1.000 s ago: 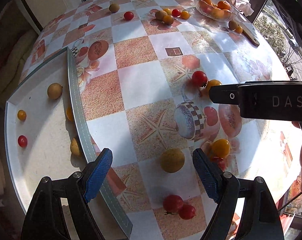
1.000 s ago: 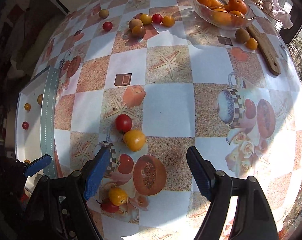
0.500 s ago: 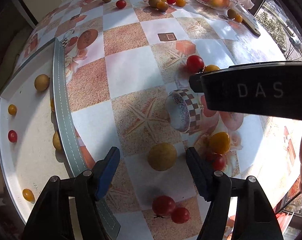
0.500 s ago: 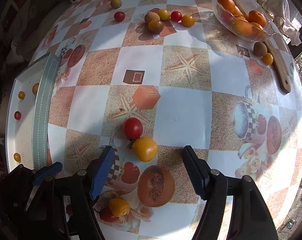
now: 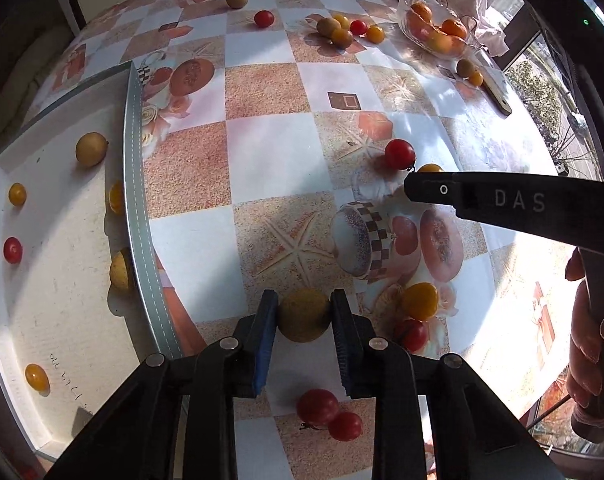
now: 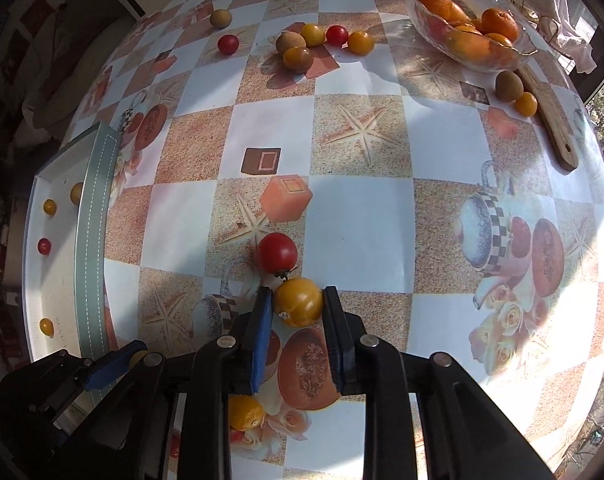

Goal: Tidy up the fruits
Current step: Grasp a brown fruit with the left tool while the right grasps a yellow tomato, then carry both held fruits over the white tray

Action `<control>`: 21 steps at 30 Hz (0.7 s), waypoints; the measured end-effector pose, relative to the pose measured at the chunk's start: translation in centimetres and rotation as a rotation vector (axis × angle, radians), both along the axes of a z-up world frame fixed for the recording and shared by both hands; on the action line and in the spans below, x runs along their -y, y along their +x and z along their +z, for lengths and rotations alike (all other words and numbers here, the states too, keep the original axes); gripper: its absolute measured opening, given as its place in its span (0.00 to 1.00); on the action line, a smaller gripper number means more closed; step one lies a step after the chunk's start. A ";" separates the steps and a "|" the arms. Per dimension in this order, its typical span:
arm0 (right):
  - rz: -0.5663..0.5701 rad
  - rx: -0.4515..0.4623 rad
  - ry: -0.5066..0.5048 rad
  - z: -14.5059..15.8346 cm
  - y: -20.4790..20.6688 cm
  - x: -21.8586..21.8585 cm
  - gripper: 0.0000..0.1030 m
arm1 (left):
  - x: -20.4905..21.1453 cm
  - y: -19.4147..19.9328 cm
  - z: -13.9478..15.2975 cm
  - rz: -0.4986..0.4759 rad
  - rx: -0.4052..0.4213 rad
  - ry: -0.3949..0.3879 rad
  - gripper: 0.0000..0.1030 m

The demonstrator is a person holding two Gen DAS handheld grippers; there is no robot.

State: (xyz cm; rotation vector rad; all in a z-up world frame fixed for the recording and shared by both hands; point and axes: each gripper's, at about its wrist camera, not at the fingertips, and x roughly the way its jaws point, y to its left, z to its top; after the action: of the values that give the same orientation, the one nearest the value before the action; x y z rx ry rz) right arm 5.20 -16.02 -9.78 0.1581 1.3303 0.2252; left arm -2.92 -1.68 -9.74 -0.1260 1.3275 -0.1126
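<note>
My left gripper is shut on a round tan-yellow fruit low over the patterned tablecloth. My right gripper is shut on a yellow tomato, with a red tomato touching it just beyond. The white tray lies to the left and holds several small yellow and red fruits. The right gripper's body crosses the right side of the left wrist view. The left gripper shows at the lower left of the right wrist view.
Two red tomatoes lie under my left gripper, and a yellow tomato and a red one to its right. A glass bowl of oranges, a wooden board and a fruit cluster are at the far side.
Both grippers have closed: the left on the tan-yellow fruit, the right on the yellow tomato. Both were open before.
</note>
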 end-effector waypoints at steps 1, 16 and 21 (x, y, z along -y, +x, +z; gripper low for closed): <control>-0.005 -0.004 0.007 0.1 -0.1 0.2 0.27 | -0.2 0.0 0.3 0.007 0.001 -0.012 0.28; -0.006 0.013 0.033 2.6 -0.4 -0.2 0.27 | -2.4 0.2 3.1 0.056 0.056 -0.036 0.28; 0.032 0.024 0.034 3.3 0.1 -2.2 0.27 | -4.3 0.1 3.7 0.093 0.075 -0.033 0.28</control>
State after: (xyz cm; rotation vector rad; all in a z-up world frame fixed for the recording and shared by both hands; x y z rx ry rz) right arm 5.30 -13.82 -6.45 0.1625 1.3064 0.2763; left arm -2.78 2.58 -6.09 -0.2094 1.2429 -0.0598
